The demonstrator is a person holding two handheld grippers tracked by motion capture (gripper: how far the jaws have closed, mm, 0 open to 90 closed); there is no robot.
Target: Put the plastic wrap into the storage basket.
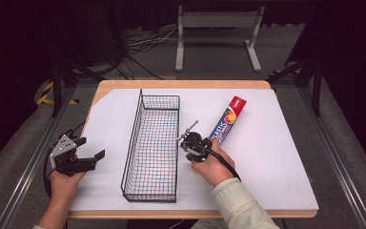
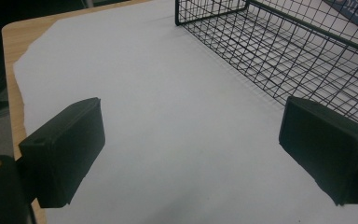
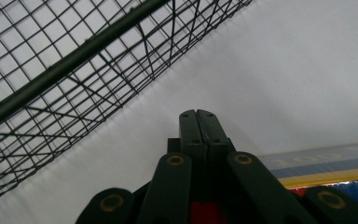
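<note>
A long black wire basket point(image 1: 152, 143) stands lengthwise on the white sheet in the middle of the table; nothing lies in it. To its right lies a slim blue and red box point(image 1: 228, 119), angled away. My right gripper point(image 1: 190, 136) is shut with nothing in it, between the basket and the near end of the box. In the right gripper view its jaws point(image 3: 198, 114) meet, with the basket point(image 3: 74, 70) on the left and the box point(image 3: 326, 163) at lower right. My left gripper point(image 1: 89, 149) hovers open left of the basket, jaws wide point(image 2: 193, 112) over bare sheet, basket point(image 2: 284, 46) ahead.
The white sheet point(image 1: 276, 157) covers most of the wooden table, whose edge shows at the far left corner point(image 2: 14, 42). Behind the table, a grey metal stand point(image 1: 217, 21) and cables lie on the floor. Dark tripod legs point(image 1: 59, 81) flank both sides.
</note>
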